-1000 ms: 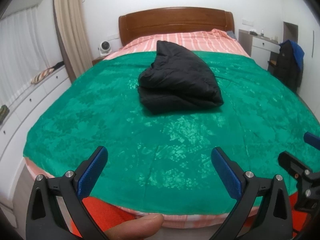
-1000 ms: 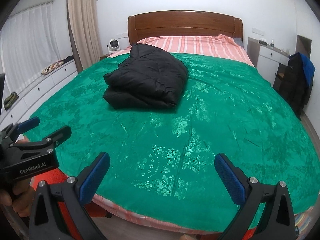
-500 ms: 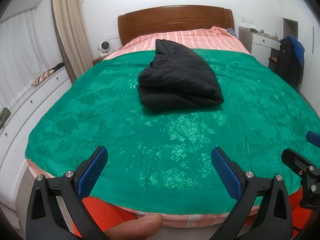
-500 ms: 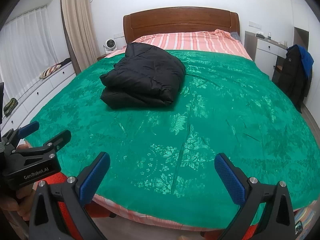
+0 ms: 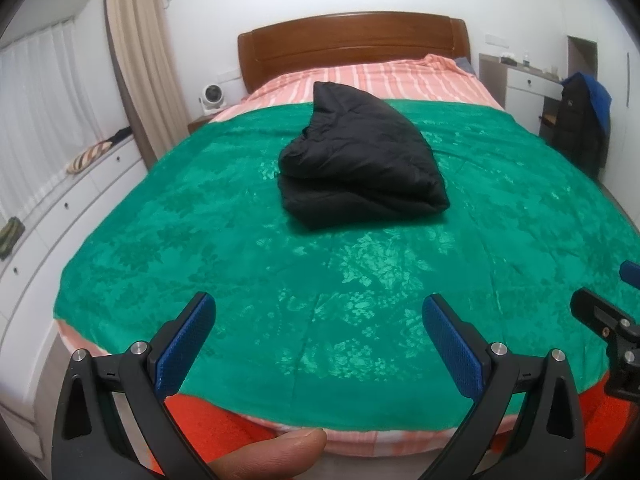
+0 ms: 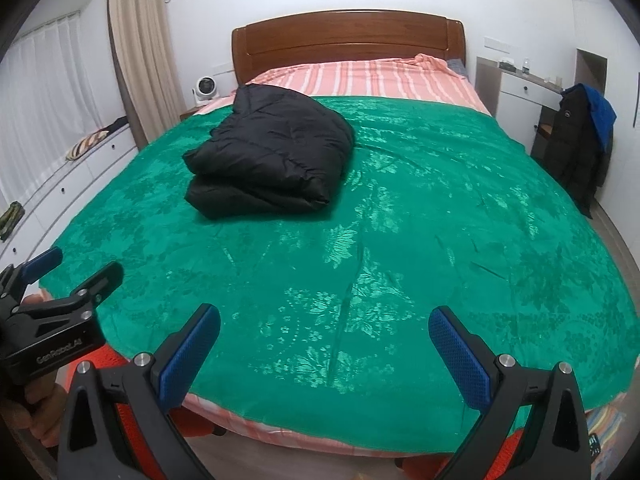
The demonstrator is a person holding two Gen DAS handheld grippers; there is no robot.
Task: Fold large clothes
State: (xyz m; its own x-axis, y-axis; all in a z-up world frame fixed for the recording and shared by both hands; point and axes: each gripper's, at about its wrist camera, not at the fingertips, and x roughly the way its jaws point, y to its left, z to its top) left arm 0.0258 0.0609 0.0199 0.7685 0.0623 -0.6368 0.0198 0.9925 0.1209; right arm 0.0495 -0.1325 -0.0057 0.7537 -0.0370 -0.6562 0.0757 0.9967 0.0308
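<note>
Both grippers hang at the foot of the bed, and neither one has anything in it. The left gripper (image 5: 319, 336) is spread wide, its blue-padded fingers (image 5: 185, 346) far apart over the near edge of the green bedspread (image 5: 360, 288), with only open air between them. A thumb (image 5: 276, 454) shows at the bottom of the left wrist view, resting behind the gripper. The right gripper (image 6: 324, 346) is just as released, blue pads splayed, nothing between them but bedspread below.

And there is the prize: the black puffer jacket (image 5: 360, 168), folded into a thick bundle, sitting on the green bedspread toward the middle of the bed, well apart from both grippers. From the right wrist view the jacket (image 6: 272, 160) lies off to the left, its layers stacked, one folded edge facing the camera.

In the right wrist view the left gripper (image 6: 60, 276) pokes in at the lower left, a hand (image 6: 32, 416) wrapped around its handle. In the left wrist view the right gripper's tip (image 5: 608, 312) juts in at the right edge.

Beyond the green cover, a pink striped sheet (image 6: 360, 76) runs up to the wooden headboard (image 6: 348, 36). A small white fan (image 6: 204, 88) stands left of the bed, and a dark coat (image 6: 576, 152) hangs over by the white desk (image 6: 520, 88) on the right.
</note>
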